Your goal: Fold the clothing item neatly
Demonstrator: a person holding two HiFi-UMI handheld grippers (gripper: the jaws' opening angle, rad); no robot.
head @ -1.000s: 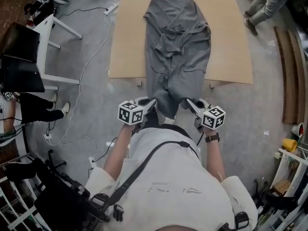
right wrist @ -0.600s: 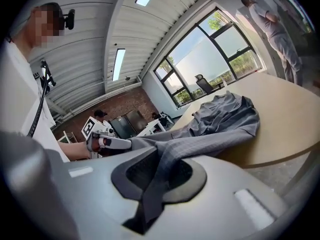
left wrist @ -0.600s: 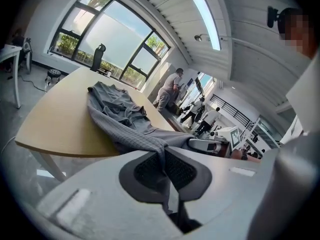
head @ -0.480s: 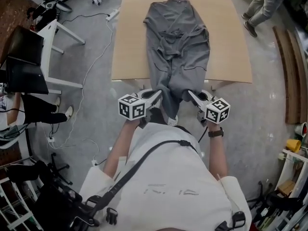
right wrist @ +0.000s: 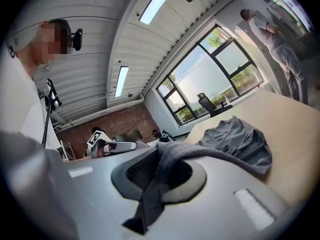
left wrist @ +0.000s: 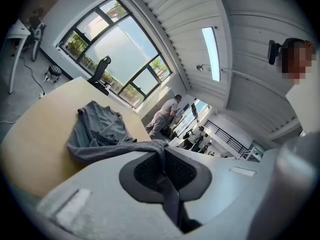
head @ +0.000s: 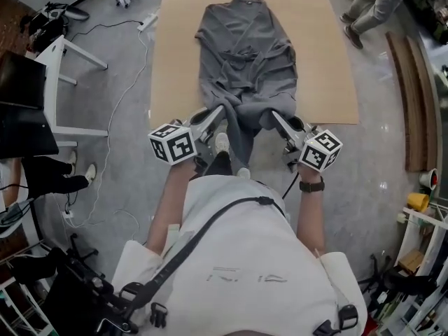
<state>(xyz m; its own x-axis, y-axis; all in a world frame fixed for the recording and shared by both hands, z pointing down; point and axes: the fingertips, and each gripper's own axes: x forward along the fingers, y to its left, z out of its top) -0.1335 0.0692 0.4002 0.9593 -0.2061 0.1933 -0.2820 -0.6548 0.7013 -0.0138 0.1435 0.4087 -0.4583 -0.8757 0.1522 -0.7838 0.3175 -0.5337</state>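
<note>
The left gripper [head: 218, 110] and right gripper [head: 275, 116] each clamped the grey fabric garment [head: 245, 54] spread on the tan flat worktop [head: 323, 47].

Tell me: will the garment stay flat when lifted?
Probably floppy: the garment droops between the left gripper and right gripper. Likely light: small pinches carry its hem. It may bunch further; it already lies creased on the table.
</note>
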